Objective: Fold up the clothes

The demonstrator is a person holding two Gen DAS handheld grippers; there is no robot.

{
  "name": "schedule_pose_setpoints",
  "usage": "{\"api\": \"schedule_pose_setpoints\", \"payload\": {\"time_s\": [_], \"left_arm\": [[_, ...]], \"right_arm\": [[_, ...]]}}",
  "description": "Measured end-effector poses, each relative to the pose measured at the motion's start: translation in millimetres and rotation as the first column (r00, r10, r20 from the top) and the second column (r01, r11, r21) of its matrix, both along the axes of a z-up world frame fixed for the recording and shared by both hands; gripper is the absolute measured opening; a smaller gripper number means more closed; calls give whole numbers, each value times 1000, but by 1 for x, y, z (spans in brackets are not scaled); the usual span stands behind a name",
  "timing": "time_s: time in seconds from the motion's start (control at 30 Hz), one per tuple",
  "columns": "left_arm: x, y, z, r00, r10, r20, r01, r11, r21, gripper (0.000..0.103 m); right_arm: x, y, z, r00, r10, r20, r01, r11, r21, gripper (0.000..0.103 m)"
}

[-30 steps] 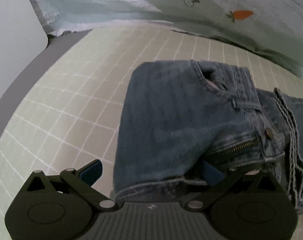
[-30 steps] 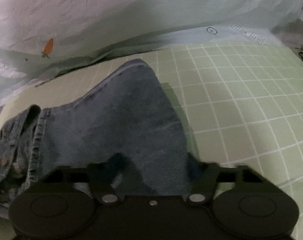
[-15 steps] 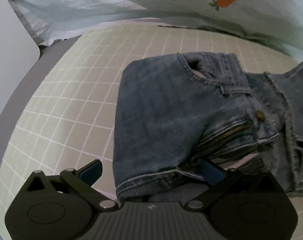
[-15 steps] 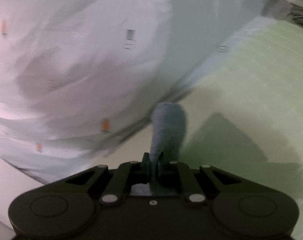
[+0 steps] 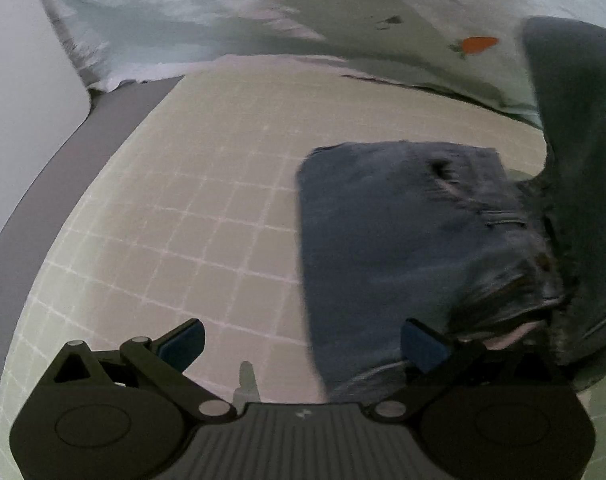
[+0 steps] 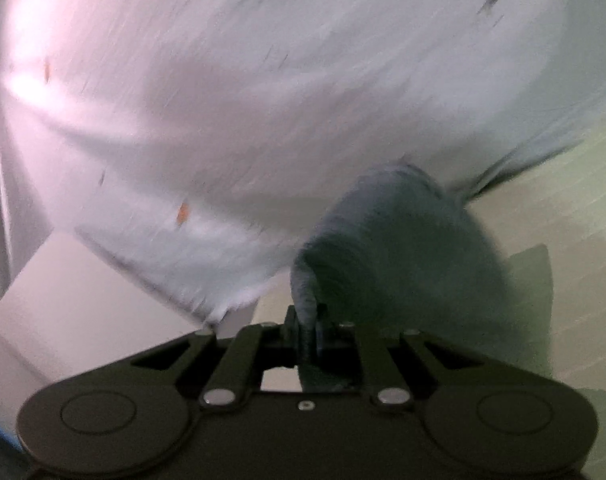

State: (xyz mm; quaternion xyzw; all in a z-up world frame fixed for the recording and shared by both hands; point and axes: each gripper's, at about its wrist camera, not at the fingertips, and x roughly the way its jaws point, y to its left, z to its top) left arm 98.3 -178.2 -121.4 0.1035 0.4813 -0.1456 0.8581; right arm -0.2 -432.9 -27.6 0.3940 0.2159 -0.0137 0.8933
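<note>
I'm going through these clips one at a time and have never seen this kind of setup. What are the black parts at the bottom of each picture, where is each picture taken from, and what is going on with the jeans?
There is no robot here: a person holds a two-finger gripper in each hand, and each gripper carries a wide-angle camera that looks along its fingers. The black shape at the bottom is the gripper itself.

In the left view, the left gripper stands open above a pale green gridded mat, where blue jeans lie with the waistband and fly toward the right. A light patterned sheet lies beyond the mat.

In the right view, the right gripper is shut on a fold of the denim, raised off the mat. That picture is blurred.
</note>
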Motion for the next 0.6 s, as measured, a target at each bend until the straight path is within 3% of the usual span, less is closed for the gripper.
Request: {"api": "schedule_pose_setpoints", "payload": {"time_s": [0.2, 0.3, 0.33, 0.4, 0.47, 0.57, 0.6], "left_arm": [[14, 46, -15, 996, 76, -44, -76, 997, 8, 103], [17, 62, -15, 993, 108, -45, -108, 994, -13, 103], [19, 64, -14, 992, 115, -45, -116, 993, -22, 103], [21, 63, -13, 991, 128, -48, -130, 991, -40, 103], [22, 60, -10, 990, 137, -40, -139, 988, -59, 103], [15, 50, 2, 991, 132, 18, -130, 987, -96, 103], [12, 46, 7, 992, 125, 34, -121, 986, -112, 103]], "right_arm": [[51, 56, -96, 964, 61, -259, -53, 998, 37, 13], [48, 59, -95, 967, 71, -245, -68, 997, 20, 21], [46, 57, -90, 967, 86, -240, -83, 996, 22, 33], [40, 52, -77, 968, 103, -229, -100, 995, 25, 73], [26, 45, -63, 979, 73, -191, -77, 997, -14, 81], [7, 31, -48, 982, -21, -185, -7, 989, -150, 103], [3, 23, -47, 979, -66, -191, 25, 978, -208, 103]]}}
